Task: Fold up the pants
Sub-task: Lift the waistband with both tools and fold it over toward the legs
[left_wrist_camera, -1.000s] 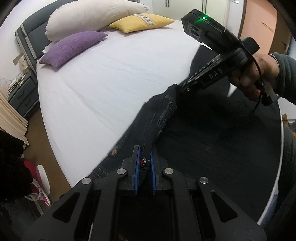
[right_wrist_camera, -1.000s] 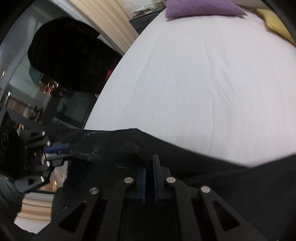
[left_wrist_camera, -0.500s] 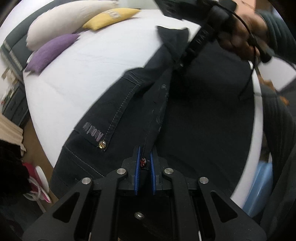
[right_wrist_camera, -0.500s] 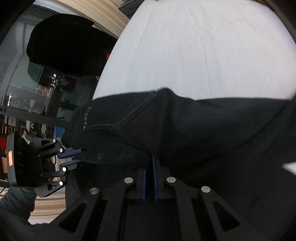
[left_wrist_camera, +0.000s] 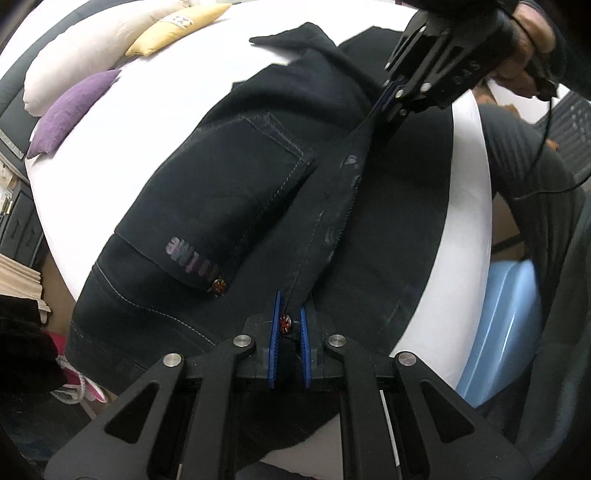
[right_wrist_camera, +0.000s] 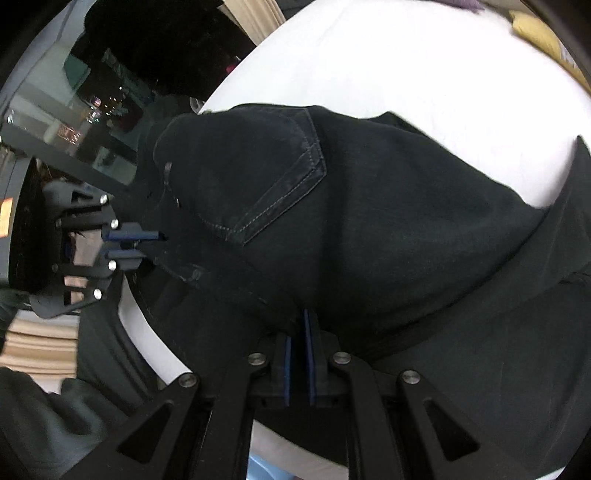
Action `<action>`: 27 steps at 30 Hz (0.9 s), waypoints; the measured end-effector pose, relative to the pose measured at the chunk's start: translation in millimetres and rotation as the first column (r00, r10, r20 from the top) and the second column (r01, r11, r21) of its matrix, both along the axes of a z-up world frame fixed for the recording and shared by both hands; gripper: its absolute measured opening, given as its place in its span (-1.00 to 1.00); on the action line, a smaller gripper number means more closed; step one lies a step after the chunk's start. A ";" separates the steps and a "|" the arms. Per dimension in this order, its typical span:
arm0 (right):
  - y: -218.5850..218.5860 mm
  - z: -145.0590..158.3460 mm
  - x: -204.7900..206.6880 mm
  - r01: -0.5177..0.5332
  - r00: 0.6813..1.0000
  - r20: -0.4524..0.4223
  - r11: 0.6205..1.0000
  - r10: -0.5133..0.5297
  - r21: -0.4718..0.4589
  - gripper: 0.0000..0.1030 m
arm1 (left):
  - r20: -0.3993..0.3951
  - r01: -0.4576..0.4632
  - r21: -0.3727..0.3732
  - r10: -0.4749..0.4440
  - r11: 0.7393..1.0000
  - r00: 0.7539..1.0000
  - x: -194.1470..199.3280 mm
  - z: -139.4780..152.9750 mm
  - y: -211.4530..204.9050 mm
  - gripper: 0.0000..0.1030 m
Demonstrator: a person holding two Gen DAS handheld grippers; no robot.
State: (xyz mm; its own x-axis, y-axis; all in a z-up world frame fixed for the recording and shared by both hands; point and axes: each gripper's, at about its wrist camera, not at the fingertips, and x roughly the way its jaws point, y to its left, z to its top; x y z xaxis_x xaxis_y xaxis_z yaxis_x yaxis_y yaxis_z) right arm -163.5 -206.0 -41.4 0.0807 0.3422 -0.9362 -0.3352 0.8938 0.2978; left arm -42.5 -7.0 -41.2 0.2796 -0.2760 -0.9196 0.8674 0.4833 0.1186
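Black jeans (left_wrist_camera: 236, 192) lie spread over the near part of a white bed (left_wrist_camera: 140, 122), seat side up, with a stitched back pocket (left_wrist_camera: 229, 199) facing the left wrist camera and a red-and-white rivet (left_wrist_camera: 218, 285) at the pocket's near corner. The left gripper (left_wrist_camera: 287, 321) has its jaws nearly closed on the waistband (left_wrist_camera: 332, 218), clamping the cloth right at a second red-and-white rivet between the blue pads. From there the waistband runs taut, raised off the bed, up and to the far right, where the right gripper (left_wrist_camera: 388, 92) pinches its other end; its jaws are also pressed together on the cloth, and a hand (left_wrist_camera: 532, 33) wraps the handle behind it.

In the right wrist view the right gripper (right_wrist_camera: 300, 332) bites the dark fabric at the near edge, the pocket (right_wrist_camera: 273, 177) lies beyond it, and the left gripper (right_wrist_camera: 147, 245) shows at the left, its blue pads on the waistband end.

At the far left of the bed rest a purple cushion (left_wrist_camera: 70, 114), a long cream pillow (left_wrist_camera: 99, 51) and a yellow cushion (left_wrist_camera: 177, 26), all well apart from the jeans. A light blue plastic tub (left_wrist_camera: 502, 325) sits beside the bed on the near right, partly behind the person's dark sleeve (left_wrist_camera: 524, 158). A bedside cabinet (left_wrist_camera: 18, 221) and beige curtain folds (left_wrist_camera: 18, 280) stand off the bed's left side. Nothing lies on the open sheet between the jeans and the cushions.
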 end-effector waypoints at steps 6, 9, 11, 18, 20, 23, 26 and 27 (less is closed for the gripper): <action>21.6 10.4 -19.8 -0.066 0.991 0.105 0.988 0.081 -0.138 -0.85 | -0.001 0.002 -0.013 -0.002 1.000 1.000 -15.0 -0.4 10.8 -0.83; 40.2 13.0 -30.3 -0.085 0.986 0.128 0.981 0.109 -0.177 -0.85 | 0.005 0.003 -0.012 -0.003 1.000 1.000 -20.8 0.6 15.1 -0.83; 42.0 14.9 -31.5 -0.080 0.986 0.131 0.983 0.102 -0.168 -0.85 | 0.005 0.000 -0.018 0.000 1.000 1.000 -17.6 4.4 22.4 -0.83; 40.4 13.5 -40.7 -0.103 0.981 0.140 0.975 0.132 -0.198 -0.85 | 0.033 0.034 -0.003 -0.034 0.999 0.999 -38.6 0.5 33.1 -0.83; 43.9 15.4 -43.3 -0.098 0.981 0.146 0.975 0.129 -0.200 -0.85 | 0.027 0.034 -0.014 -0.033 0.999 0.999 -40.4 0.7 33.5 -0.83; 50.1 11.5 -52.8 -0.096 0.979 0.157 0.974 0.129 -0.205 -0.85 | 0.031 0.036 -0.014 -0.036 0.999 0.999 -46.0 -1.4 32.9 -0.83; 52.6 11.5 -66.1 -0.098 0.976 0.168 0.969 0.138 -0.225 -0.85 | 0.031 0.027 -0.021 -0.026 0.999 0.999 -48.6 -4.4 36.1 -0.83; 53.5 10.6 -66.2 -0.098 0.974 0.176 0.967 0.142 -0.236 -0.85 | 0.033 0.025 -0.021 -0.024 0.999 0.999 -49.1 -5.6 36.9 -0.83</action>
